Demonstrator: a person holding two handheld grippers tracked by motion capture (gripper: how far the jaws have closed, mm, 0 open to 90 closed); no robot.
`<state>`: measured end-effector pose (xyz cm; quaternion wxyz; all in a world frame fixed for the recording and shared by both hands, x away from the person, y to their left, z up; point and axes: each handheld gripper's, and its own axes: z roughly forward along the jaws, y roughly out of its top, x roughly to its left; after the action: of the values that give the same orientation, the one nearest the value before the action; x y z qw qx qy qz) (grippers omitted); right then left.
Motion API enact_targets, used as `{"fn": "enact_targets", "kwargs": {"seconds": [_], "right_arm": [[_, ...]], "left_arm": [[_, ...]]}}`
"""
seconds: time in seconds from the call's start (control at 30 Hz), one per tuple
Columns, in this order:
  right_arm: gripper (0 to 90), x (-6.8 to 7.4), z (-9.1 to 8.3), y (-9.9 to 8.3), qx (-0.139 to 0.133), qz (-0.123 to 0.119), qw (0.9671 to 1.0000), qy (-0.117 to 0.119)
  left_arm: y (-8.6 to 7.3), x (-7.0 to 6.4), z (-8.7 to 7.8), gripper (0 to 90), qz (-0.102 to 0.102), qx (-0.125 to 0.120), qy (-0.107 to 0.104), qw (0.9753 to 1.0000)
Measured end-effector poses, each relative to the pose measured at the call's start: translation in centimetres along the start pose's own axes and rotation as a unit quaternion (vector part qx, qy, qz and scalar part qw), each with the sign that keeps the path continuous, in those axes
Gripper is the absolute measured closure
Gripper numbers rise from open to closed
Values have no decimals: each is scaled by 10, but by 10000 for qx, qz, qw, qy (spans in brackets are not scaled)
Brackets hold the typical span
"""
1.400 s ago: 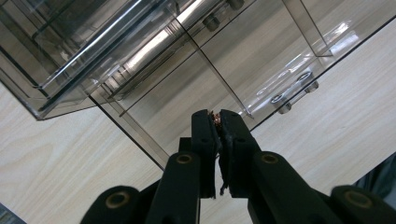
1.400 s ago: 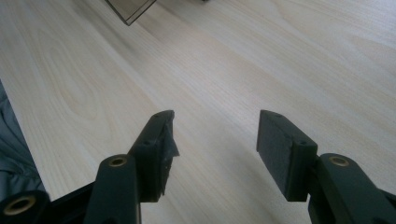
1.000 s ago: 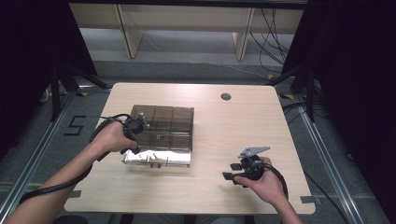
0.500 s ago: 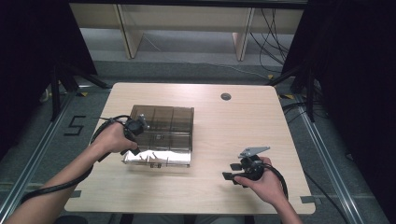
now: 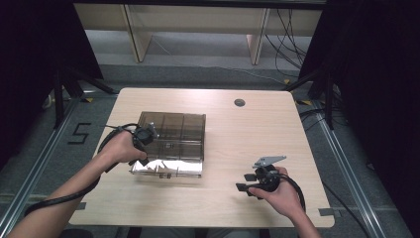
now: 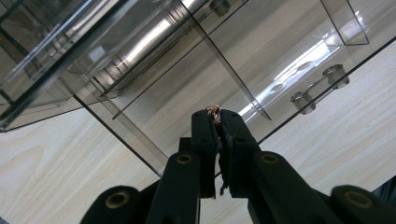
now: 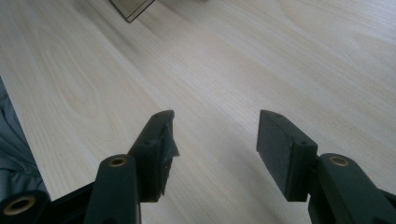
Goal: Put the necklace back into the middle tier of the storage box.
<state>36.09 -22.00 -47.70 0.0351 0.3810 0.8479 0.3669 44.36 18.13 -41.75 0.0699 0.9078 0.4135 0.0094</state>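
My left tongs (image 6: 217, 122) are pressed together on a small coppery scrap (image 6: 215, 110) at their tips; I cannot tell what it is. Just ahead of them and under them sits the clear smoky box (image 5: 173, 134) with its dividers, its pulled-out drawer (image 5: 171, 168) lying nearest me. Well to the right of that, my right tongs (image 7: 215, 135) are spread wide and hold nothing, with bare desk (image 5: 237, 134) beneath and the box corner far ahead.
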Motion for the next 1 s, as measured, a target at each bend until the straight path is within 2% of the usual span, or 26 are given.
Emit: {"fn": "enact_targets", "kwargs": {"seconds": [0.1,0.53,0.57,0.67,0.8,0.97,1.0], "right_arm": [[467,0,0,0,7,-5,10000,-10],[467,0,-1,1,95,-28,9999,18],[466,0,-1,0,91,-25,10000,29],[466,0,-1,1,99,-26,9999,4],[466,0,-1,0,98,-25,9999,6],[466,0,-1,1,134,-45,9999,18],[466,1,-1,0,139,30,9999,36]], "left_arm": [[0,-1,2,845,-51,18,-30,10000],[3,-2,7,845,-15,73,-31,10000],[3,-3,8,844,-93,81,-75,9999],[4,-2,8,844,23,108,-35,9999],[5,-3,9,844,-52,74,-49,9999],[6,-3,10,844,-5,125,-48,9999],[6,-3,10,844,-5,125,-48,9999]]}}
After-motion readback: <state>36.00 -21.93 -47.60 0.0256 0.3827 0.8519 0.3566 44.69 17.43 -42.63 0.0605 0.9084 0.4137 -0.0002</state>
